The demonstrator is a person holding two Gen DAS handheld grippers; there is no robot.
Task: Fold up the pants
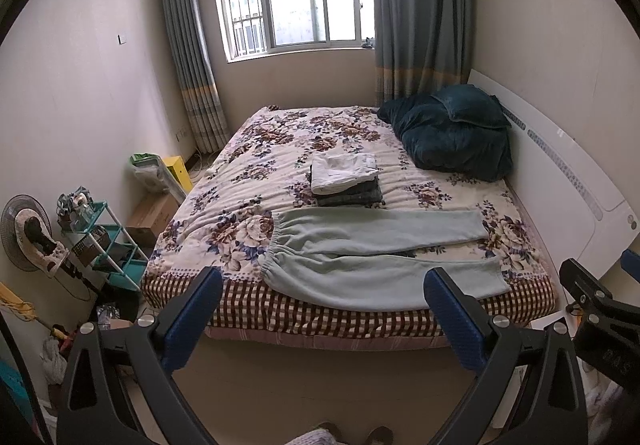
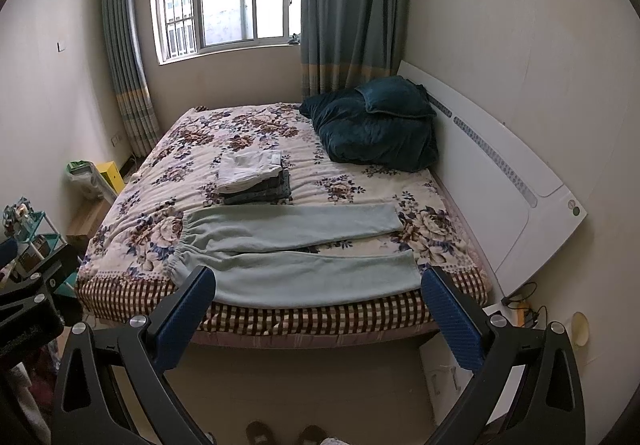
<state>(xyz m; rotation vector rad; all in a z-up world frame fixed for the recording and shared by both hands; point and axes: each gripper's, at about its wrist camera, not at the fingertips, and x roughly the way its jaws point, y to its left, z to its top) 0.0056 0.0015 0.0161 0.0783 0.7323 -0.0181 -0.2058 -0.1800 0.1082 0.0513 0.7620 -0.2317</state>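
Observation:
Pale green pants [image 1: 372, 245] lie flat across the near part of the floral bed [image 1: 248, 165], waistband to the left, both legs spread toward the right; the near leg hangs slightly over the bed's front edge. They also show in the right wrist view [image 2: 288, 245]. My left gripper [image 1: 324, 285] is open and empty, held back from the bed's front edge. My right gripper [image 2: 318, 283] is open and empty, also short of the bed. The right gripper's body shows in the left wrist view [image 1: 592, 309].
A stack of folded clothes [image 1: 346, 179] with a white item on top sits mid-bed behind the pants. A dark teal quilt and pillow [image 1: 452, 133] lie by the white headboard [image 1: 560, 173]. A teal shelf rack [image 1: 104, 241], fan and boxes stand on the left.

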